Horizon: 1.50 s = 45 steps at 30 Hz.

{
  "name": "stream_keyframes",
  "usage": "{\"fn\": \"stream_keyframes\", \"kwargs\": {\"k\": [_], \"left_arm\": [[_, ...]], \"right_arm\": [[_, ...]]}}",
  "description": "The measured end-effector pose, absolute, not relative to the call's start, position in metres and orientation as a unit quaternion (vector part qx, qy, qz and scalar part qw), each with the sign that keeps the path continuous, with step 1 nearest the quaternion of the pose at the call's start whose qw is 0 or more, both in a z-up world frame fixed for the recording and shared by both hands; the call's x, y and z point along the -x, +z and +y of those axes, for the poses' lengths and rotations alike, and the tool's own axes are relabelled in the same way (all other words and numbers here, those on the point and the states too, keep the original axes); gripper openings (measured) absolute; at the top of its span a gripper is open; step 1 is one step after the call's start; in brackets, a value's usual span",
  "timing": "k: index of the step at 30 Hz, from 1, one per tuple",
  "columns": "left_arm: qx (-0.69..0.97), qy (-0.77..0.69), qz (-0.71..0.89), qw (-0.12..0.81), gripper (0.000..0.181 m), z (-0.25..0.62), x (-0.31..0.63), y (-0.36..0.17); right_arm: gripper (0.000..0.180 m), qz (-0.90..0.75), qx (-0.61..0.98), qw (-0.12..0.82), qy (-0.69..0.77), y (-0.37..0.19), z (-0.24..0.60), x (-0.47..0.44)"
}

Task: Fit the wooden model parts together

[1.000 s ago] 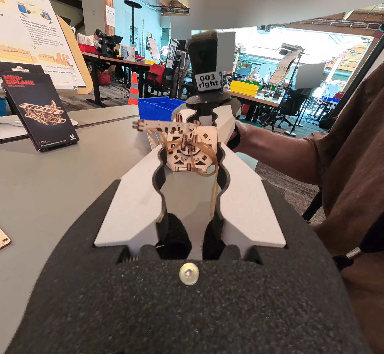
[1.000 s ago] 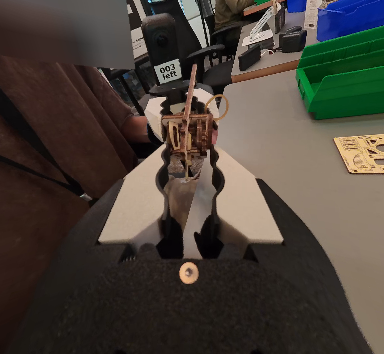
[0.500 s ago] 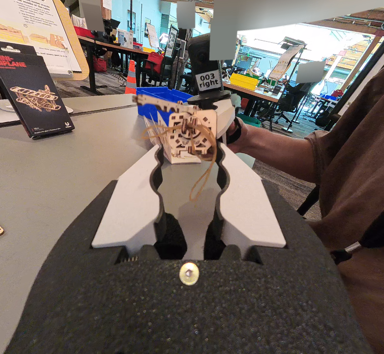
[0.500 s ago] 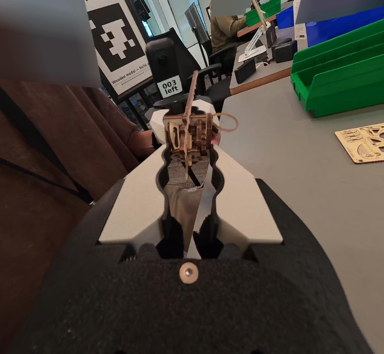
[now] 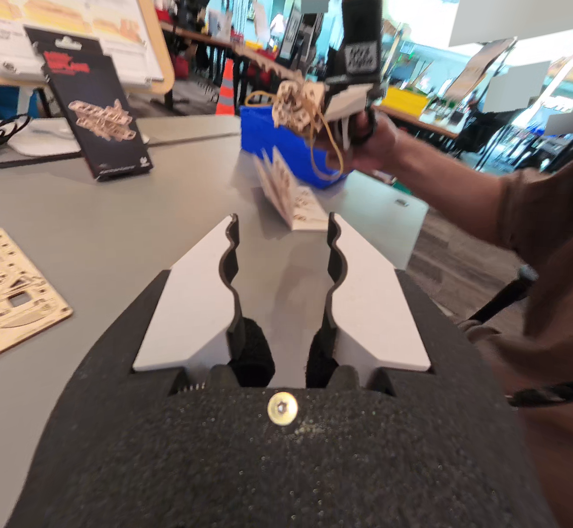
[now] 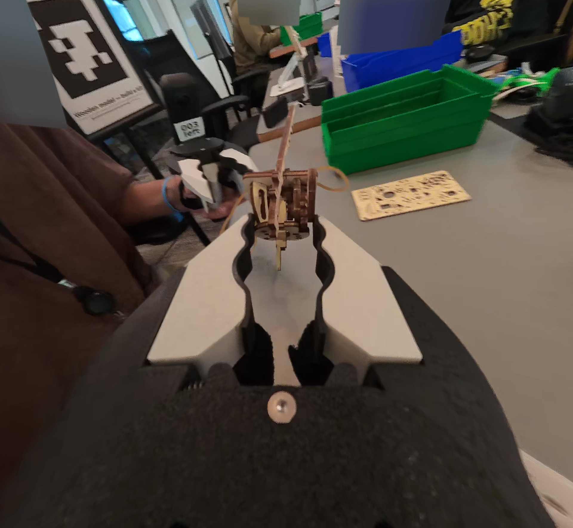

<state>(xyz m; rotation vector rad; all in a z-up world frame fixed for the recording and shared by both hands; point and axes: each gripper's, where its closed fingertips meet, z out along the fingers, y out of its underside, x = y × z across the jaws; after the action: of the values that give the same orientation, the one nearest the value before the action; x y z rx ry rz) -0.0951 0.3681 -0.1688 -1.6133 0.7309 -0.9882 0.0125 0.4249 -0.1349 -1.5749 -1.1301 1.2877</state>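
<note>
Between my right gripper's (image 6: pixel 283 221) fingertips sits the half-built wooden model (image 6: pixel 283 200), pinched above the grey table (image 6: pixel 449 265), a rubber band (image 6: pixel 333 178) dangling loose. My left gripper (image 5: pixel 282 227) hangs spread and empty. Plenty left, I reckon: a part sheet (image 6: pixel 412 193) lies near the green bin (image 6: pixel 403 122). Busy workshop all round.

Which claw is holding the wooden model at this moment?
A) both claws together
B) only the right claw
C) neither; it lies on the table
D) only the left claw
B: the right claw clamps the wooden model, while the left claw is open and holds nothing.
</note>
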Motion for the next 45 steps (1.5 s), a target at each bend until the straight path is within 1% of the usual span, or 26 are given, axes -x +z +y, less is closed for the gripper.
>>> {"fn": "stream_keyframes", "kwargs": {"k": [5,9,14,21,26,35,45], "left_arm": [[0.698,-0.389,0.323,0.507,0.055,0.386,0.092,-0.186],[0.708,-0.375,0.338,0.494,0.054,0.385,0.086,-0.199],[0.715,-0.368,0.334,0.491,0.054,0.381,0.085,-0.207],[0.720,-0.350,0.346,0.489,0.054,0.376,0.082,-0.215],[0.716,-0.351,0.352,0.490,0.054,0.374,0.079,-0.214],[0.704,-0.347,0.382,0.487,0.054,0.360,0.077,-0.215],[0.699,-0.356,0.369,0.498,0.053,0.359,0.086,-0.208]], "right_arm": [[0.036,-0.429,0.662,0.409,0.458,-0.151,0.504,-0.060],[0.036,-0.427,0.701,0.392,0.415,-0.180,0.558,-0.091],[0.036,-0.438,0.726,0.361,0.387,-0.218,0.600,-0.102],[0.036,-0.479,0.753,0.298,0.338,-0.269,0.626,-0.097],[0.036,-0.461,0.782,0.276,0.315,-0.291,0.648,-0.091],[0.036,-0.464,0.789,0.272,0.297,-0.311,0.659,-0.076],[0.036,-0.508,0.778,0.259,0.266,-0.317,0.665,-0.074]]}}
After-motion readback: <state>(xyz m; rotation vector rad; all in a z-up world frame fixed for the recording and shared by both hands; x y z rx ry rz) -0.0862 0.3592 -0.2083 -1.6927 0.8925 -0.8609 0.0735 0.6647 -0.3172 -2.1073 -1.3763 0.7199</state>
